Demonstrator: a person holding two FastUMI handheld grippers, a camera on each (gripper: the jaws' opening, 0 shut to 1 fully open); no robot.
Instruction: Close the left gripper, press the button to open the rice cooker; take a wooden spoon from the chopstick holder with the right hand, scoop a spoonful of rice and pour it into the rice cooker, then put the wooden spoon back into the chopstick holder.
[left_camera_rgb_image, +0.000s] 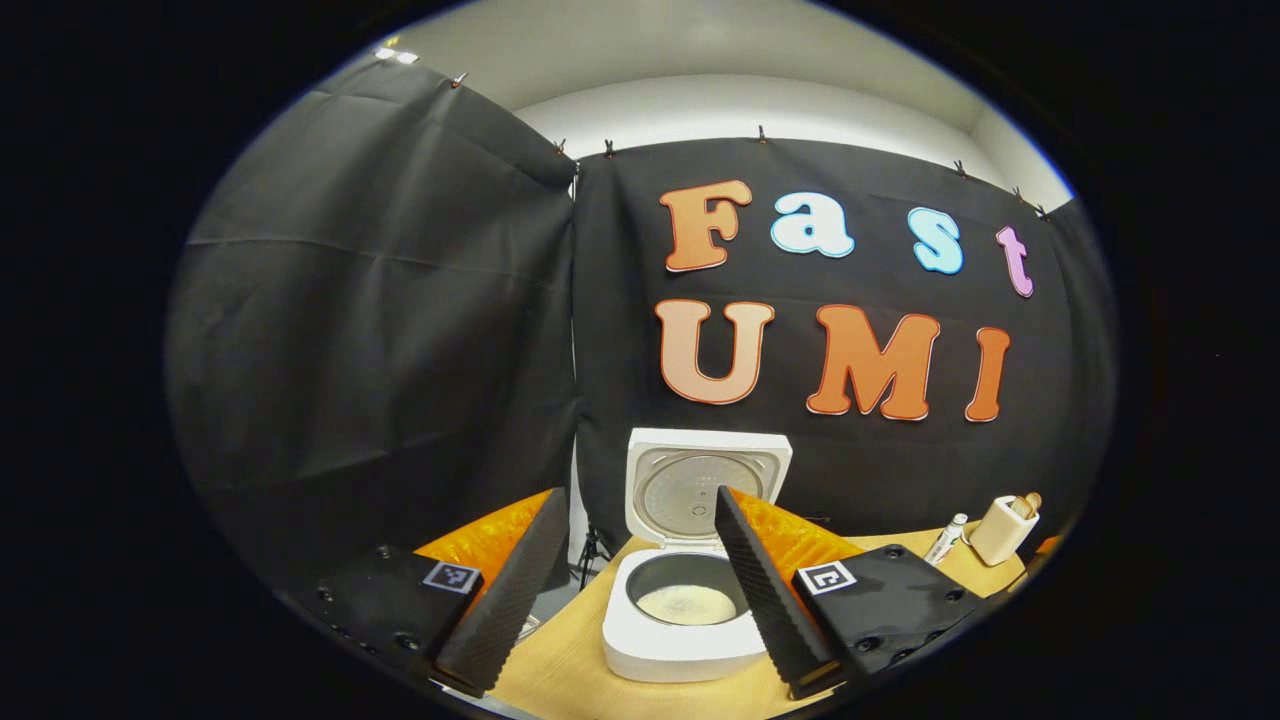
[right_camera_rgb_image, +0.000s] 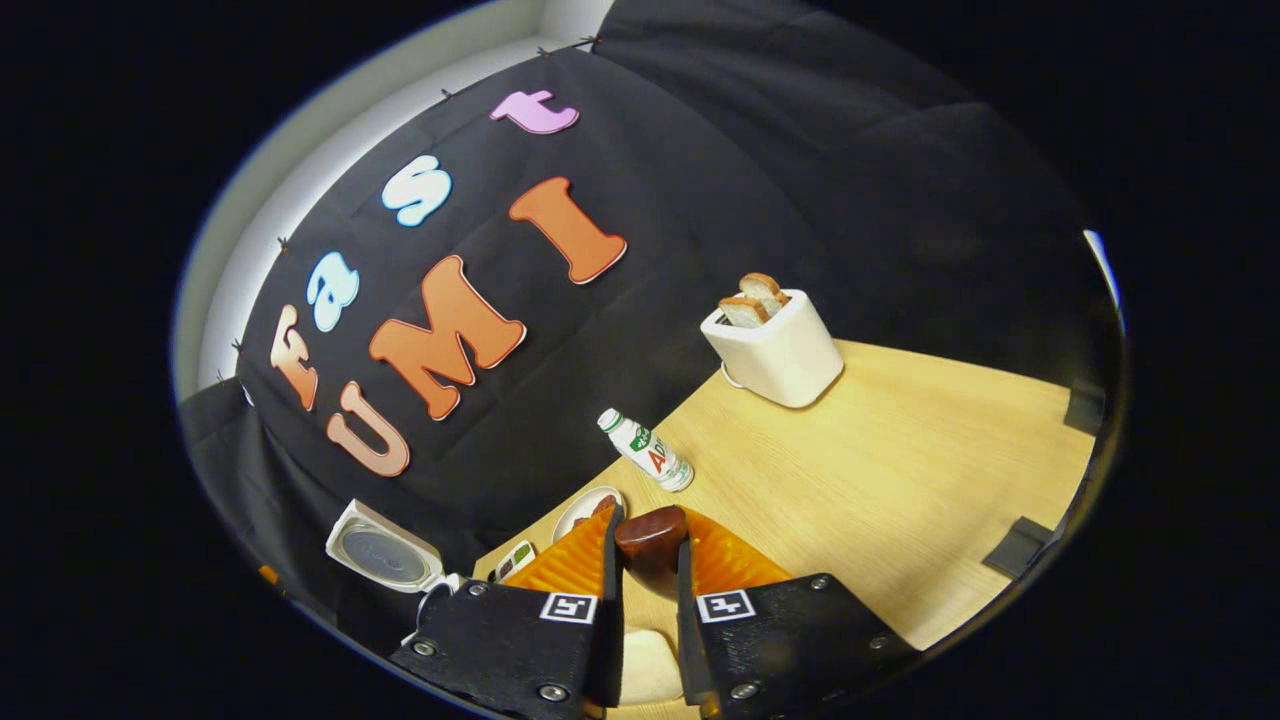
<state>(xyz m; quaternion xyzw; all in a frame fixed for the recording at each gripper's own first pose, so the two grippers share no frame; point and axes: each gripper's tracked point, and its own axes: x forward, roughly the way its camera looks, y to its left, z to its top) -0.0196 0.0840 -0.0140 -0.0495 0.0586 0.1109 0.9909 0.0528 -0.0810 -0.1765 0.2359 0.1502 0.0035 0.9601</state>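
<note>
gripping the wooden spoon (right_camera_rgb_image: 651, 540) by its stiff, light handle, the right gripper (right_camera_rgb_image: 647, 600) fingers pinch it firmly; the left gripper (left_camera_rgb_image: 640, 590) gapes wide, empty, before the open rice cooker (left_camera_rgb_image: 685, 640).

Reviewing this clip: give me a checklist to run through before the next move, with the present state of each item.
1. Lid of the white rice cooker is up: ok.
2. Rice lies in its grey inner pot: ok, a pale layer covers the bottom.
3. Right gripper holds the dark brown wooden spoon: ok, jaws closed on its rounded end.
4. Spoon's bowl is loaded or empty: cannot tell, it is hidden below the jaws.
5. Left gripper is out of the way: ok, jaws open, holding nothing, short of the cooker.
</note>
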